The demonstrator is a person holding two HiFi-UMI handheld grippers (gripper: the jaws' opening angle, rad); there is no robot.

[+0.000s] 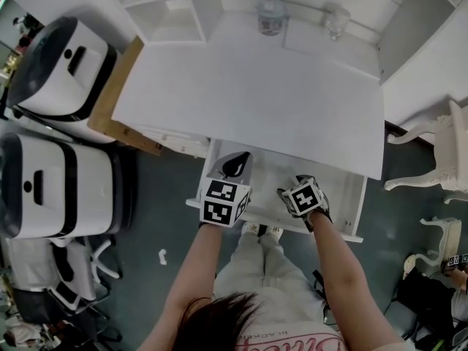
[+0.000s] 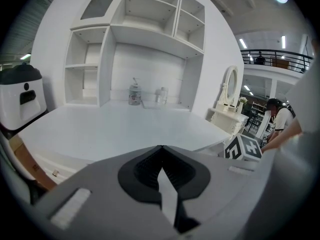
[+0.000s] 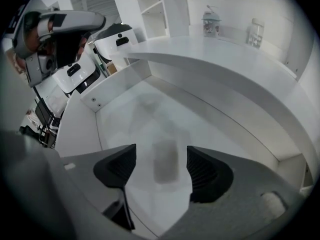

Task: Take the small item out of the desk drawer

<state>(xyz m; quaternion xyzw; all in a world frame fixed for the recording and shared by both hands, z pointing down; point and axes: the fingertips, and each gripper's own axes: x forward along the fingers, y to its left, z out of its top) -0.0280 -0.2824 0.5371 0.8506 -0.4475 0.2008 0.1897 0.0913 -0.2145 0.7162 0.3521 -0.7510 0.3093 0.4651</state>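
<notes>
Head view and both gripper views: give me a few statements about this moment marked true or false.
1. The desk drawer is pulled open. True.
2. The right gripper has its jaws shut on the small item. False: the jaws stand apart, and the item lies on the drawer floor, seen between them and not gripped.
3. The left gripper has its jaws together with nothing in them. True.
4. The desk top is bare. False: a lidded jar and a glass jar stand at its back.
</notes>
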